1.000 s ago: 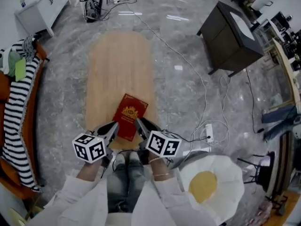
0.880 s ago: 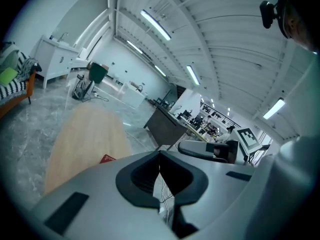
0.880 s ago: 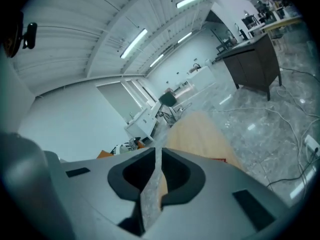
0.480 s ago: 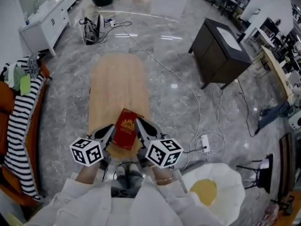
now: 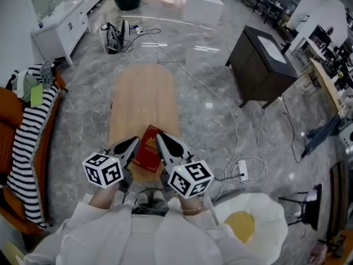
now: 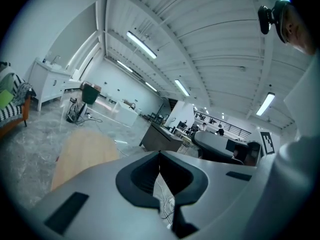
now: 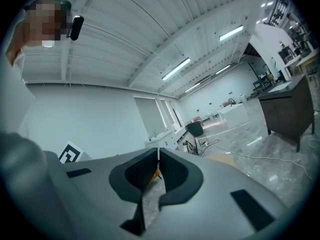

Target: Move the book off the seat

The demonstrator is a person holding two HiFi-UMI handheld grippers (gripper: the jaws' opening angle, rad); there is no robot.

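A red book (image 5: 148,148) with a gold emblem is at the near end of the long wooden bench seat (image 5: 143,93). It sits squeezed between my two grippers and looks tipped up off the wood. My left gripper (image 5: 134,142) is against the book's left edge and my right gripper (image 5: 160,138) against its right edge. In the left gripper view the left gripper (image 6: 159,156) points up at the ceiling, jaws shut on nothing. The right gripper view shows the right gripper (image 7: 158,161) shut too, with only an orange sliver behind the slit.
A dark cabinet (image 5: 265,65) stands to the right of the bench. Cables (image 5: 231,120) and a power strip (image 5: 243,170) lie on the marble floor. An orange sofa with striped cloth (image 5: 27,142) is at left, an egg-shaped cushion (image 5: 248,220) at lower right.
Both grippers have moved in against the book's sides. The book now looks narrower and tipped up between them, and has shifted slightly left and nearer to me.
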